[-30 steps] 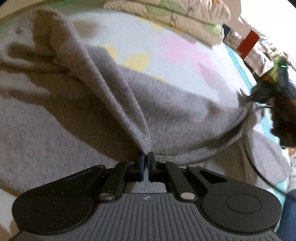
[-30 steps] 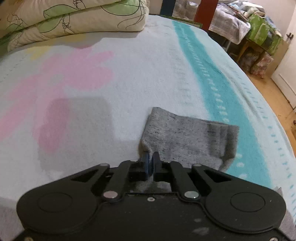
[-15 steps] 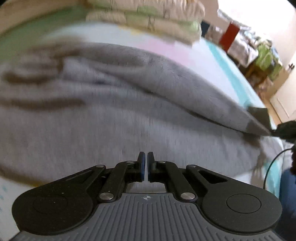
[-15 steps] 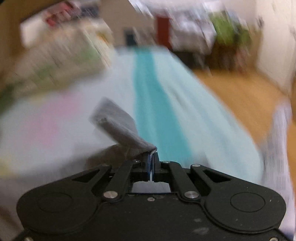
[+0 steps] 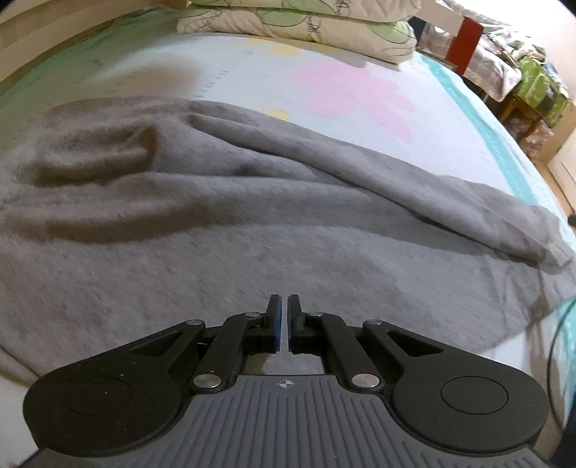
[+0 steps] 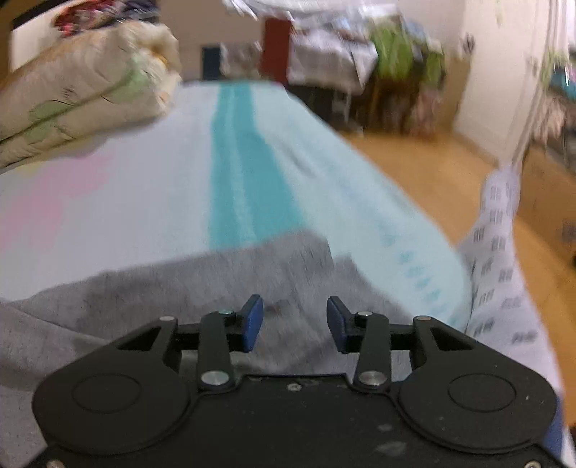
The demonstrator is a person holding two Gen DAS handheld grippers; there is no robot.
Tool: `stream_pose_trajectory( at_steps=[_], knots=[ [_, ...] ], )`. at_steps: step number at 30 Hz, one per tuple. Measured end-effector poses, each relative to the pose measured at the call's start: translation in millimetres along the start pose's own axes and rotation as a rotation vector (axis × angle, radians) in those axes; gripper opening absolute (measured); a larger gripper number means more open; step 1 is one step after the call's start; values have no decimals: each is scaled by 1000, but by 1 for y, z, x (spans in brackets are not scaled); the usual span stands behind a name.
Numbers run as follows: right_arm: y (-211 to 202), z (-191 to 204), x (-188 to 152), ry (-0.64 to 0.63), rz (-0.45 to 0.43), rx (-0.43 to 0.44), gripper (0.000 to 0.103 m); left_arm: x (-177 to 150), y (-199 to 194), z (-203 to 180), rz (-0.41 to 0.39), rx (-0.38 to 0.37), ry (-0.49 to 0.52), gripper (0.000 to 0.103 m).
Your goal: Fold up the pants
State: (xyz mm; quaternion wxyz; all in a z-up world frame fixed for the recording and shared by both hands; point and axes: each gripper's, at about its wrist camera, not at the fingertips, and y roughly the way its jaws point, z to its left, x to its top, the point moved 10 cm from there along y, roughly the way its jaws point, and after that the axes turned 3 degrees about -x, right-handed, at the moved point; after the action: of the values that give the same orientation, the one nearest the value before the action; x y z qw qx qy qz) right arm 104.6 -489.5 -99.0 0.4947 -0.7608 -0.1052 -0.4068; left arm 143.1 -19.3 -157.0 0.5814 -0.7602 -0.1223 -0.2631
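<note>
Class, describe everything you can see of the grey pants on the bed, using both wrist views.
The grey pants look like soft, heathered sweat fabric, spread across the patterned bed cover in loose, rumpled folds rather than flat. A long ridge of fabric runs toward the right, ending in a bunched end near the bed's edge. In the right wrist view a squared-off end lies over the teal stripe. Neither gripper holds them: the left gripper is shut on nothing, and the right gripper has just been opening, empty.

Gray pants (image 5: 252, 230) sprawl across the bed's (image 5: 252, 75) near edge, a folded quilt (image 5: 306, 25) at its far end.
</note>
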Motion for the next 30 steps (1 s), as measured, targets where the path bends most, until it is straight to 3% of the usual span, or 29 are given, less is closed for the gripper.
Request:
stream_pose_trajectory(
  at_steps=[3, 7, 13, 18, 23, 30],
  knots=[
    [-16, 51, 15, -103, -43, 189, 47, 14, 2, 17, 4, 15, 4, 3],
    [-31, 145, 25, -239, -15, 491, 50, 31, 1, 42, 13, 34, 19, 3],
    [-44, 290, 26, -399, 33, 826, 54, 55, 0, 99, 53, 65, 34, 3],
    [-52, 388, 36, -487, 62, 981, 57, 64, 1, 162, 73, 90, -40, 3],
    [-56, 467, 39, -543, 130, 1096, 66, 62, -1, 184, 89, -72, -171, 3],
    [-36, 550, 20, -690, 211, 1148, 74, 57, -14, 200, 121, -109, -200, 3]
  ],
)
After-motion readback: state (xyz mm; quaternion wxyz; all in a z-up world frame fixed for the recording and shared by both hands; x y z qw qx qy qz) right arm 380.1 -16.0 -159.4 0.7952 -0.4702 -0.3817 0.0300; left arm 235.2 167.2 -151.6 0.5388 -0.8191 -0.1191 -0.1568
